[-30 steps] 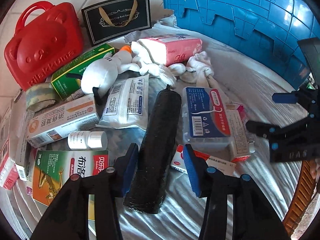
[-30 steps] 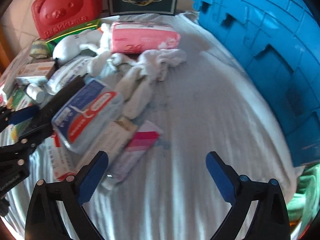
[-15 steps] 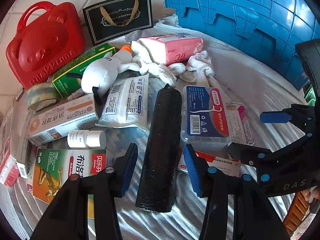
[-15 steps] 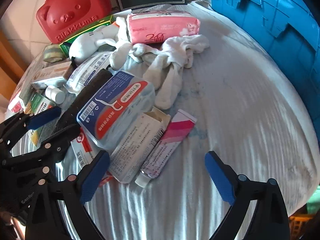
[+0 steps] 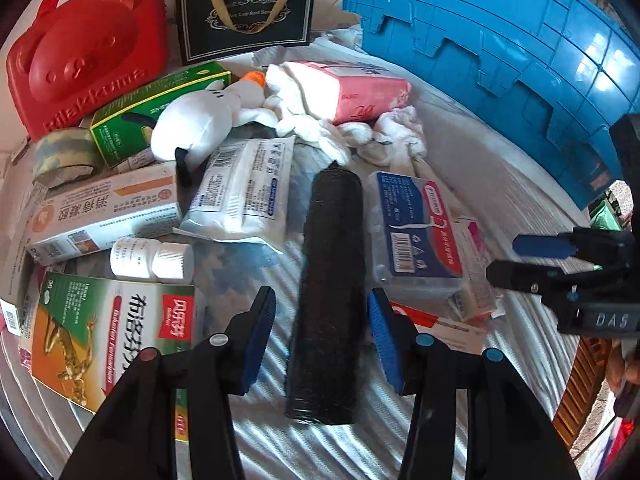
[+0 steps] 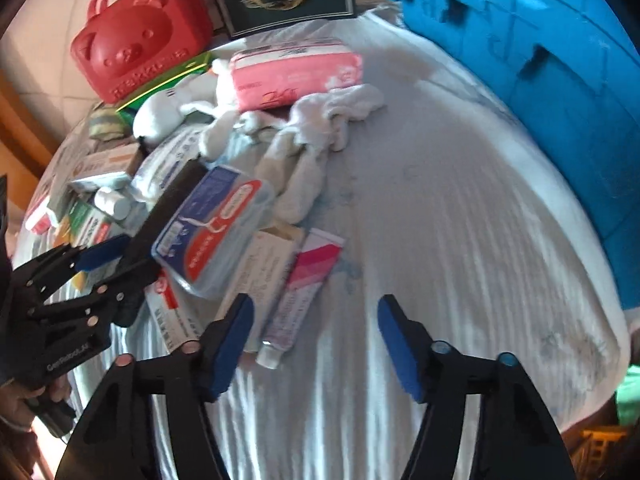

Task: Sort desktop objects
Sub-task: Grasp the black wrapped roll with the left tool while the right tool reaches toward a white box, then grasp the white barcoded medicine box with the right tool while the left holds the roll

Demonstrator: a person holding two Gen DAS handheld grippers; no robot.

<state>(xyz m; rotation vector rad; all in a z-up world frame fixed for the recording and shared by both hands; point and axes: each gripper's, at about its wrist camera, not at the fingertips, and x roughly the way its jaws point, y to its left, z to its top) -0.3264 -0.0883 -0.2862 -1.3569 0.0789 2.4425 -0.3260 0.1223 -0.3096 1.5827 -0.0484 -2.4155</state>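
A black roll (image 5: 332,280) lies lengthwise on the striped cloth between the open jaws of my left gripper (image 5: 322,338); the pads stand on either side of it, apart from it. Right of the roll lies a clear floss-pick box (image 5: 414,232) with a blue and red label. My right gripper (image 6: 316,342) is open and empty, just right of a pink tube (image 6: 298,300) and a white carton (image 6: 256,276). The right gripper also shows at the right of the left wrist view (image 5: 536,256). The left gripper shows at the left of the right wrist view (image 6: 96,268).
A blue crate (image 5: 500,40) stands at the back right. A red bear case (image 5: 80,68) and a black gift bag (image 5: 246,16) stand at the back. Medicine boxes (image 5: 108,208), a white pill bottle (image 5: 152,260), a plush toy (image 5: 200,124), a pink tissue pack (image 5: 360,92), white socks (image 6: 320,128) and tape (image 5: 64,156) lie around.
My right gripper has swung left toward the pink tube and carton, and its jaws have narrowed. My left gripper has stayed around the black roll, edging slightly forward.
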